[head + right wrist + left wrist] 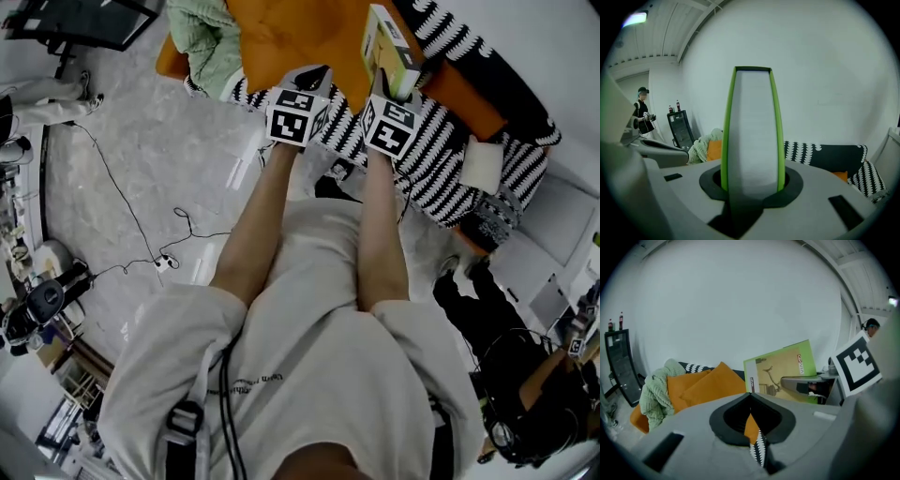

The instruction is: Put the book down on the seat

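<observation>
Head view: right tool (pixel 394 92) is clamped on the green-edged book (pixel 386 42), standing upright at upper centre-right, orange seat (pixel 291 33) just left of it. Left tool (pixel 314 77) alongside, jaws closed together, carrying nothing.

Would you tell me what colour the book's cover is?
Bright green with a tan picture panel; the left gripper view shows the book best.
</observation>
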Demonstrator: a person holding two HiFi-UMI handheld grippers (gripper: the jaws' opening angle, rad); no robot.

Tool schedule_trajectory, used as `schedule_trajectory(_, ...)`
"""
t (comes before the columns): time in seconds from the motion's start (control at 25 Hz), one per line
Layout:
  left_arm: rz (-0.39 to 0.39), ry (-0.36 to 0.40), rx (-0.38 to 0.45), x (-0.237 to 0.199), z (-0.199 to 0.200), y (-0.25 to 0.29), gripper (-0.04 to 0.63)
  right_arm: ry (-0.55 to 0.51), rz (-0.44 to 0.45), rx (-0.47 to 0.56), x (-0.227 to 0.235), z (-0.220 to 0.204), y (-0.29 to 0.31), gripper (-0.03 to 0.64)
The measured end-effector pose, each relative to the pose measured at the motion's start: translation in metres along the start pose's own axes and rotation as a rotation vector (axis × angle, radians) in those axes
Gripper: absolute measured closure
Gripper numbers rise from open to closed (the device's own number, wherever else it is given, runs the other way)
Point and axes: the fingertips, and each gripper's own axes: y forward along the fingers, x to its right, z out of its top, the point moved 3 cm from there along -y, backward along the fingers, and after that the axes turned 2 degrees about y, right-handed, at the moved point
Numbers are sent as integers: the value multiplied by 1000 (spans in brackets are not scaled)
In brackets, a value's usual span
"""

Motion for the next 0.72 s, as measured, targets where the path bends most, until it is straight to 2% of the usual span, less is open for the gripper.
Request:
schedule_trajectory(0.24, 27, -66, -62, 2, -20, 20, 588, 0, 47, -87, 9, -27, 16, 486)
schedule_trajectory(0.48, 18, -130, -97, 16, -46, 31, 588, 29, 6, -177, 39, -75, 9, 486)
schedule_trajectory(0.6, -11, -104, -134, 24, -64, 35, 588, 58, -29, -212, 48, -107, -3, 486)
schedule_trajectory(0.72, -81, -52, -146, 38, -53, 55, 588, 101, -87, -232, 64, -119, -11, 486)
